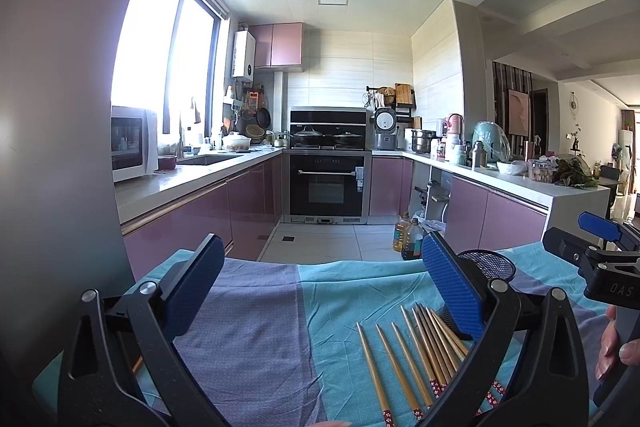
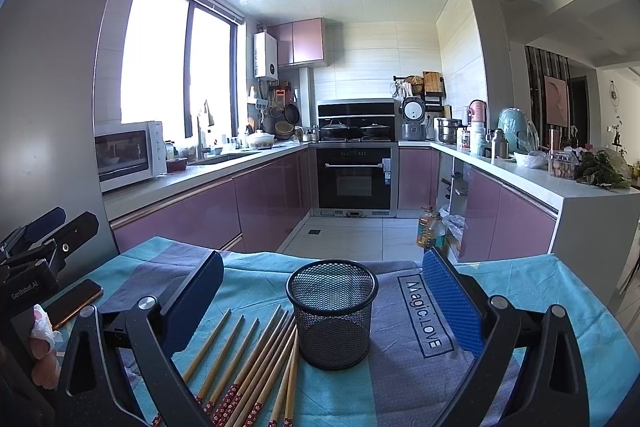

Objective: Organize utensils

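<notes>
Left gripper (image 1: 322,289): jaws spread wide, nothing between them; it hangs low over the cloth, with the chopsticks just under its right finger.
Right gripper (image 2: 324,297): jaws spread wide and empty; in its own view the cup sits on the cloth between and ahead of the fingers, touching neither.
Hands: a hand (image 1: 614,349) grips the right tool's handle at the right edge of the left view; another hand (image 2: 42,347) shows at the left edge of the right view.
Chopsticks (image 2: 256,359): wooden, with red patterned ends toward the cameras; they lie flat in a loose fan on the cloth, tips pointing at the cup, the rightmost ones touching its base.
Cup (image 2: 332,311): black wire mesh, upright, empty.
Cloth (image 2: 404,383): teal and grey-purple blocks, printed "Magic.LOVE" right of the cup.
Phone (image 2: 76,301): lies flat on the cloth, left of the chopsticks.
Oil bottles (image 2: 430,229): on the floor beyond the cloth.
Oven (image 2: 354,175): far wall, between purple cabinets.
Microwave (image 2: 128,155): on the left counter by the window.
</notes>
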Demonstrator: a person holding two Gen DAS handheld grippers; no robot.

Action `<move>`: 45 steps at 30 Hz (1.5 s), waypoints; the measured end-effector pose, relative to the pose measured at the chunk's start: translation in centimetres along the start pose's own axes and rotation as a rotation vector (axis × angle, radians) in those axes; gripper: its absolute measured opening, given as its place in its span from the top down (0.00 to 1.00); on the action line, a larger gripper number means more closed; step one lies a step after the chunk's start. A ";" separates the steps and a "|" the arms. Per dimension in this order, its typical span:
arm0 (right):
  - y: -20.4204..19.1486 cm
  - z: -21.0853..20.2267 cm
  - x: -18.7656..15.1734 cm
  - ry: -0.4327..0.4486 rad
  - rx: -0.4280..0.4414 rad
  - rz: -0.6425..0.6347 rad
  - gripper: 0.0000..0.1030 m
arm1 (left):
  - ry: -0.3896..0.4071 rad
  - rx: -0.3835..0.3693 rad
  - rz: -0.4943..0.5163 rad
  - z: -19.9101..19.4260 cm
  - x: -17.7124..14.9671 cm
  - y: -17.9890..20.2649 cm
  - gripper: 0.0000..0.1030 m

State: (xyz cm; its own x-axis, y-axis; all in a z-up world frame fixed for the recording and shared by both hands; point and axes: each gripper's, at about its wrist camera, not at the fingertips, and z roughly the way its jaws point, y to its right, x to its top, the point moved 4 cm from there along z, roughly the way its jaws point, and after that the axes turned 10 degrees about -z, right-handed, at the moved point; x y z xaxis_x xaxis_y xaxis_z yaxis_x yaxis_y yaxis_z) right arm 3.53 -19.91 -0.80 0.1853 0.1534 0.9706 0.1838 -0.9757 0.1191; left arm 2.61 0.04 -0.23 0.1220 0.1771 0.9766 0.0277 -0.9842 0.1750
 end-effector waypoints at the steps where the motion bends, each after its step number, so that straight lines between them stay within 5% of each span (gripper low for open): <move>1: 0.0 0.0 0.0 0.000 -0.001 0.000 0.06 | -0.001 -0.001 0.000 0.0 0.0 0.0 0.06; 45: 0.6 0.1 -0.3 -0.018 0.018 0.013 0.06 | -0.026 -0.004 0.002 0.5 -0.2 0.2 0.05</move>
State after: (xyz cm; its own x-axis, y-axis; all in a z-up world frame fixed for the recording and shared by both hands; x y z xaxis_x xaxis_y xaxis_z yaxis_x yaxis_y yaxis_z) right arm 3.68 -20.50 -1.06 0.2052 0.1436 0.9681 0.1984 -0.9747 0.1026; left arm 3.12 -0.17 -0.50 0.1475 0.1754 0.9734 0.0239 -0.9845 0.1738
